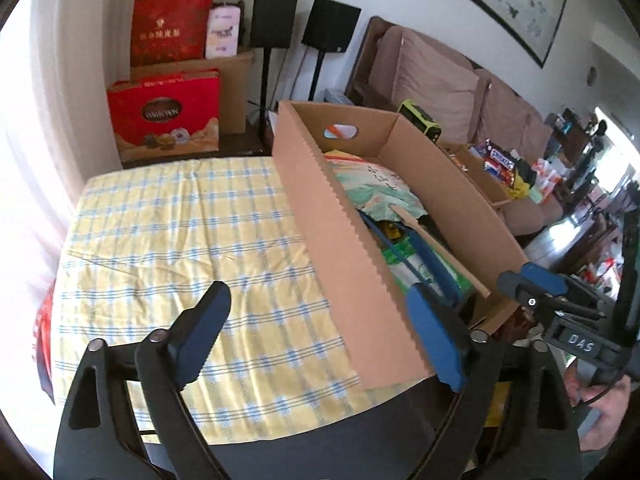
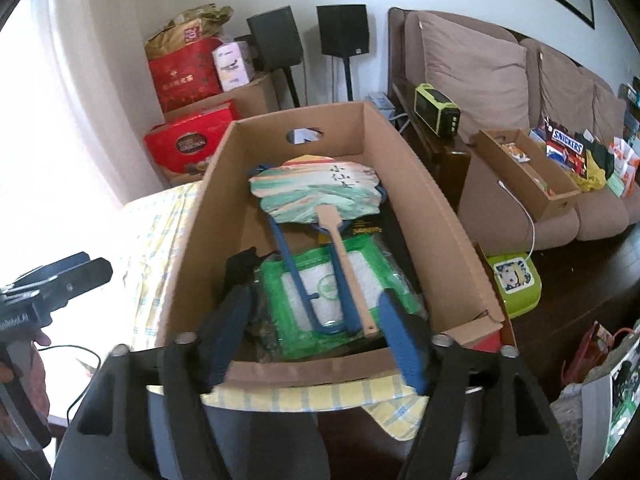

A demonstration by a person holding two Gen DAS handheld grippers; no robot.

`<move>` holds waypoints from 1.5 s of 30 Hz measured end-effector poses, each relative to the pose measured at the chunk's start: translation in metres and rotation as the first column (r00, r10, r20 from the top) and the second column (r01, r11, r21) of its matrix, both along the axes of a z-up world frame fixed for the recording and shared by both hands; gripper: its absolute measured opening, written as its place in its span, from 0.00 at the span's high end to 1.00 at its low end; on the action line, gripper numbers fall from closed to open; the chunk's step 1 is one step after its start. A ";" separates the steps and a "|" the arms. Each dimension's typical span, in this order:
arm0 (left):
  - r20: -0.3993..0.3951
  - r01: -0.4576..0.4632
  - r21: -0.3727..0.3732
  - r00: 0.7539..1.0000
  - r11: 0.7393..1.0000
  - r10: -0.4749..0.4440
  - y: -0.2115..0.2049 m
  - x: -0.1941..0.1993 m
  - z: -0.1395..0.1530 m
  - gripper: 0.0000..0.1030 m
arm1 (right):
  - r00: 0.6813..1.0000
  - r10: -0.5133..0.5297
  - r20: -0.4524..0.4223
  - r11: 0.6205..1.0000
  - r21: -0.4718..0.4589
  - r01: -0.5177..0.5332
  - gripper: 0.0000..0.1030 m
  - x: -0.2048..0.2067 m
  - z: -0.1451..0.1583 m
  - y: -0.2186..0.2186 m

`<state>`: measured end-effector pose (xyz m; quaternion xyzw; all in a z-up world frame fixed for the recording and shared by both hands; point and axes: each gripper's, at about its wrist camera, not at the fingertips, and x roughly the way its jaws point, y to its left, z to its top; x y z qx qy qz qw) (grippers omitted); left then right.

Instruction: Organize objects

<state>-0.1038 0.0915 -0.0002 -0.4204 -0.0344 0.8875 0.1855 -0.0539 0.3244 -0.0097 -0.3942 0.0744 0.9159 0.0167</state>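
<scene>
On a table draped in a yellow checked cloth (image 1: 168, 248), a cardboard box (image 2: 192, 240) sat at the near edge, its corner appearing to jut past the rim. Inside lay a painted hand fan (image 2: 316, 192) with a wooden handle, a blue-framed swatter (image 2: 296, 276) and a green packet (image 2: 332, 292). The right gripper (image 2: 316, 340) hung above the box's near wall, jaws spread and empty; the left gripper (image 1: 320, 336) stood wide open too, its blue finger (image 1: 434, 336) just beside the box's outer wall. A careless nudge from either claw could probably have tipped the overhanging box off the edge, or a closing finger might have snagged the fan's handle.
</scene>
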 end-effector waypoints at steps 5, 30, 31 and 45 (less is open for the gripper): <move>-0.025 -0.014 -0.039 1.000 0.999 0.013 -0.010 0.014 -0.001 0.13 | 1.000 0.027 -0.013 1.000 0.012 -0.027 0.22 0.005 0.001 -0.017; -0.117 -0.233 -0.083 0.968 0.969 0.223 -0.060 0.082 -0.001 0.00 | 0.995 0.056 -0.086 0.993 0.105 -0.047 0.17 0.052 0.013 -0.068; -0.115 -0.236 -0.090 0.968 0.968 0.225 -0.061 0.085 -0.002 0.00 | 0.994 0.057 -0.089 0.993 0.109 -0.047 0.16 0.054 0.013 -0.070; -0.119 -0.248 -0.097 0.964 0.964 0.236 -0.068 0.108 -0.001 0.00 | 0.991 0.072 -0.109 0.992 0.109 -0.060 0.02 0.071 0.013 -0.088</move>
